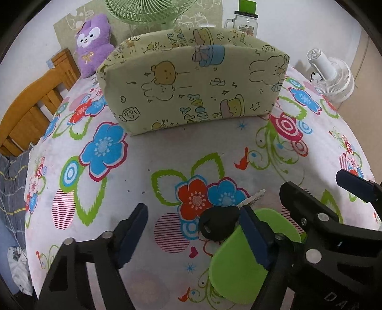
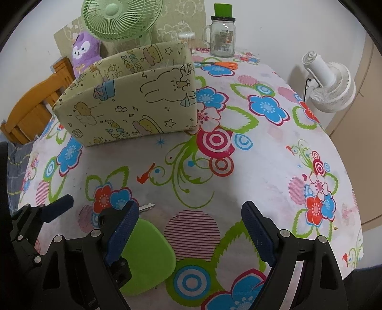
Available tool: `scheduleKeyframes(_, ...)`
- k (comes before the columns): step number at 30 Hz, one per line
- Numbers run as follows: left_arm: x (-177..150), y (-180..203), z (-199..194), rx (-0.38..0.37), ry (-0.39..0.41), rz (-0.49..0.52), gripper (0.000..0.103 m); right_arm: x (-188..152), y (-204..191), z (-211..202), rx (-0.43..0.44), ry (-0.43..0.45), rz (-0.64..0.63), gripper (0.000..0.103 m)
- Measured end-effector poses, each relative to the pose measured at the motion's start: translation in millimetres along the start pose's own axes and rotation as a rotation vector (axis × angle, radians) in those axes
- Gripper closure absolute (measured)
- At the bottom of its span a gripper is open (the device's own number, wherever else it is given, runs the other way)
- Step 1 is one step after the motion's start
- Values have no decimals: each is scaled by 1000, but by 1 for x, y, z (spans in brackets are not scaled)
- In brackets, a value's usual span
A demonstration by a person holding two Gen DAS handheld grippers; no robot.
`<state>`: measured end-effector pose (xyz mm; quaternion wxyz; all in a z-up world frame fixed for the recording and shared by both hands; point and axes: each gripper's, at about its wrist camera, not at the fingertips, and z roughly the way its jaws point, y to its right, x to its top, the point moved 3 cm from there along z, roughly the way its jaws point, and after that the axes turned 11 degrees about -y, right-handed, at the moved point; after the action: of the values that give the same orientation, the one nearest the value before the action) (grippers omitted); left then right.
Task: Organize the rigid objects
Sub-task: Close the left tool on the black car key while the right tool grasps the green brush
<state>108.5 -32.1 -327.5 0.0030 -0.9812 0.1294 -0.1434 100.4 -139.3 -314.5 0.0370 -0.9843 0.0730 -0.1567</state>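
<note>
A black-headed key [image 1: 220,223] with a silver blade lies on the floral tablecloth, on the edge of a flat green rounded piece [image 1: 241,257]. My left gripper [image 1: 191,236] is open, low over the table, its right finger [image 1: 254,236] beside the key head. My right gripper [image 2: 191,236] is open just to the right; its left finger [image 2: 121,236] covers part of the green piece [image 2: 148,255]. The key's silver tip [image 2: 147,206] shows behind that finger. A pale green cartoon-print fabric box [image 1: 191,85] stands further back, also in the right wrist view [image 2: 133,100].
Behind the box are a green fan [image 2: 119,19], a purple plush [image 1: 94,43], a glass jar with green lid [image 2: 223,35] and orange scissors [image 2: 222,64]. A white fan [image 2: 329,85] stands at the right edge. A wooden chair [image 1: 31,114] is at the left.
</note>
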Motion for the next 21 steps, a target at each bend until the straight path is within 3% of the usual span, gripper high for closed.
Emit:
scheduleKeyframes(6, -1, 2, 0, 12, -3, 45, 27, 3, -6, 8, -3, -21, -16, 13)
scheduleKeyframes(9, -5, 4, 5, -28, -43, 63, 32, 3, -11, 10, -2, -29, -29, 13)
scheduleKeyframes(17, -6, 4, 6, -55, -29, 55, 33, -1, -13, 17, 1, -53, -19, 13)
scheduleKeyframes(19, -5, 6, 4, -57, -16, 69, 42, -1, -12, 17, -4, -52, -12, 13)
scheduleKeyframes(21, -4, 12, 3, -74, 0, 91, 60, -1, -11, 15, -9, -50, -10, 13)
